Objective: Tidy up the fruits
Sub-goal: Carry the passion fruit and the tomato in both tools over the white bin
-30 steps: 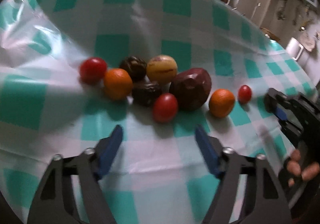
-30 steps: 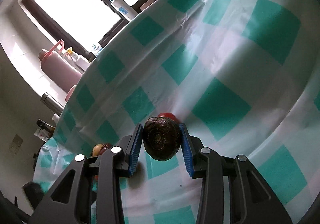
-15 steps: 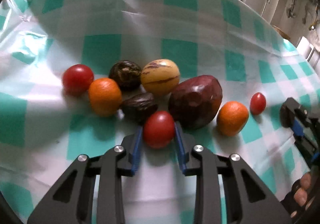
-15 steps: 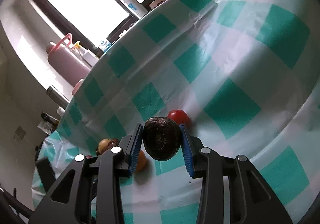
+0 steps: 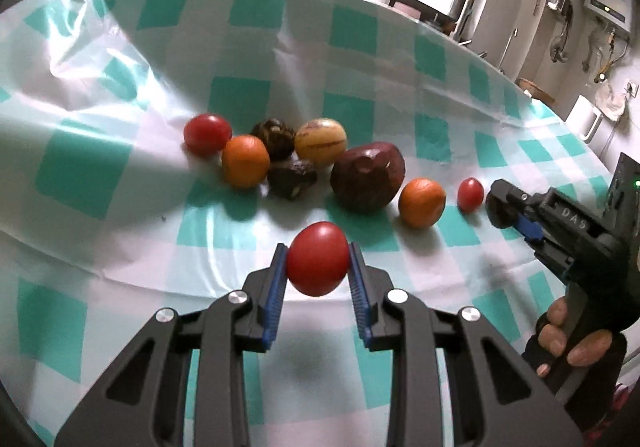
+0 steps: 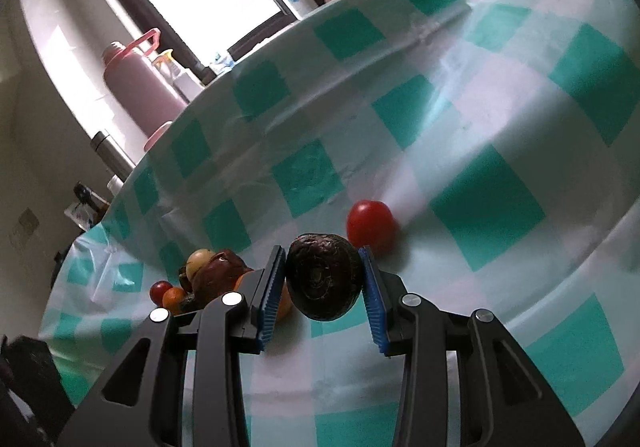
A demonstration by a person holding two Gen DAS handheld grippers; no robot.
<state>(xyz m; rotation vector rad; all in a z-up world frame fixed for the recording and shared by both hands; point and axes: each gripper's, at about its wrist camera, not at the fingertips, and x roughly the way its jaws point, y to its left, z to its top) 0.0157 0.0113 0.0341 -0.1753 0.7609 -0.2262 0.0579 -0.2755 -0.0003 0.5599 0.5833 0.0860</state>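
**Both hands loaded: a tomato in the left, a dark fruit in the right**

A second ago my left hand-held gripper stood wide and empty, short of the fruit pile. Now its blue pads are clamped on a red tomato, which is lifted clear of the bench and out of the cluster it sat in. I take that as one fruit freed for sorting; it should probably join the other tomatoes.

My right hand-held gripper holds a dark wrinkled fruit as it did before, pinched narrow. Its spiral end faces back toward my camera, so I judge its long axis runs roughly along the fingers. The tomato in my left looks slightly egg-shaped, with its long axis tilted a little off upright between the pads.

Ahead of my left fingers lie the rest: a red tomato far left, an orange fruit, a big maroon fruit, another orange one and a small tomato just beside my right gripper's tip. Just beyond my right fingers sits that small tomato.
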